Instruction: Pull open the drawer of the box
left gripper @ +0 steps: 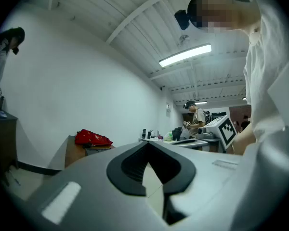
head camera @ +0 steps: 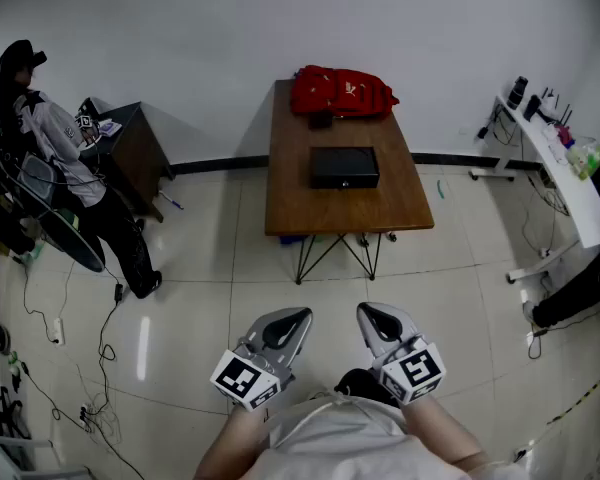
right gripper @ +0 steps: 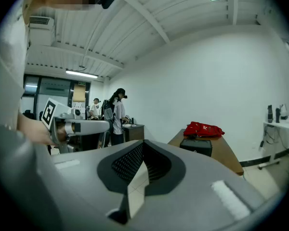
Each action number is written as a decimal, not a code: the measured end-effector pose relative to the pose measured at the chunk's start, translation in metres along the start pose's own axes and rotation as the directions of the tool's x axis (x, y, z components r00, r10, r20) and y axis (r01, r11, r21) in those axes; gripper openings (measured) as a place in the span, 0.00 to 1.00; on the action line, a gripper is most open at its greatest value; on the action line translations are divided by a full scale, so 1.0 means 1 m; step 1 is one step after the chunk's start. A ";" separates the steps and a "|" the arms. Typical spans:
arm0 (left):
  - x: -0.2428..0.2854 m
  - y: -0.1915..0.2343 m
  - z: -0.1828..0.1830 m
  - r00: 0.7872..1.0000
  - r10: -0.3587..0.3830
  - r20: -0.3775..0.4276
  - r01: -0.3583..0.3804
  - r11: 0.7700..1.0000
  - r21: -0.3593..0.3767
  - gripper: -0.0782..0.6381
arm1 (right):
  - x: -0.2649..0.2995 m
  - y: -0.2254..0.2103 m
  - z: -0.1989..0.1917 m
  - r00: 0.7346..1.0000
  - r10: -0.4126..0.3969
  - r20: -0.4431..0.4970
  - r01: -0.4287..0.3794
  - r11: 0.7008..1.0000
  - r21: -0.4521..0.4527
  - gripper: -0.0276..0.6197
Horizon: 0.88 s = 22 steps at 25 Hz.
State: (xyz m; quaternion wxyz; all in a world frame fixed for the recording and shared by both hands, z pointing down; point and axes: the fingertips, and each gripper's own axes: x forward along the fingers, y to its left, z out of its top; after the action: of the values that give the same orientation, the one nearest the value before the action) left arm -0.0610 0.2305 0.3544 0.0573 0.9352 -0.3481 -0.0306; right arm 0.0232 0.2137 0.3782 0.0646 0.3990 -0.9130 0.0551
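i'm standing back on the pale tiled floor [head camera: 200,268] with both tools held close to my body at the bottom of the frame. my left gripper [left gripper: 147,145] has its fingers clenched tip to tip with nothing between them, and my right gripper [right gripper: 143,143] is the same — closed and empty. the black rectangular box [head camera: 345,167] sits near the middle of the brown wooden table [head camera: 292,203] in the upper centre of the frame, well apart from me. a red fabric bag [head camera: 342,92] lies behind it at the far end. its drawer [head camera: 345,180] looks shut, the front turned my way; any handle is too small to make out from here.

nothing of the pull is begun, i'd judge. the worry is the box itself — it looks light and nothing pins it. a tug on the drawer could drag the whole box along the table toward the near edge unless one gripper braces it. if i arrive with fingers clenched, i'll only knock the front rather than catch it. a small handle could also slip out mid-pull.
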 end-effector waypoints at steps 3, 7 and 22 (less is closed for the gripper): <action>0.001 0.007 0.004 1.000 0.002 0.016 -0.002 1.000 0.004 0.10 | 0.007 0.002 -0.005 1.000 0.009 -0.014 -0.009 1.000 -0.018 0.05; 0.008 0.023 -0.003 1.000 0.012 0.009 -0.012 1.000 -0.005 0.10 | 0.022 -0.012 -0.006 1.000 -0.001 -0.016 0.001 1.000 -0.007 0.05; 0.147 0.172 -0.011 0.997 0.063 -0.040 -0.064 0.998 -0.029 0.10 | 0.160 -0.178 0.008 1.000 -0.003 -0.009 0.004 1.000 0.014 0.05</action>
State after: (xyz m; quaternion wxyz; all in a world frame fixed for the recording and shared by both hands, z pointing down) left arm -0.0598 0.0063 0.3852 0.0794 0.9232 -0.3758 -0.0157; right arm 0.0457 -0.0233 0.4051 0.0659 0.4008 -0.9116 0.0631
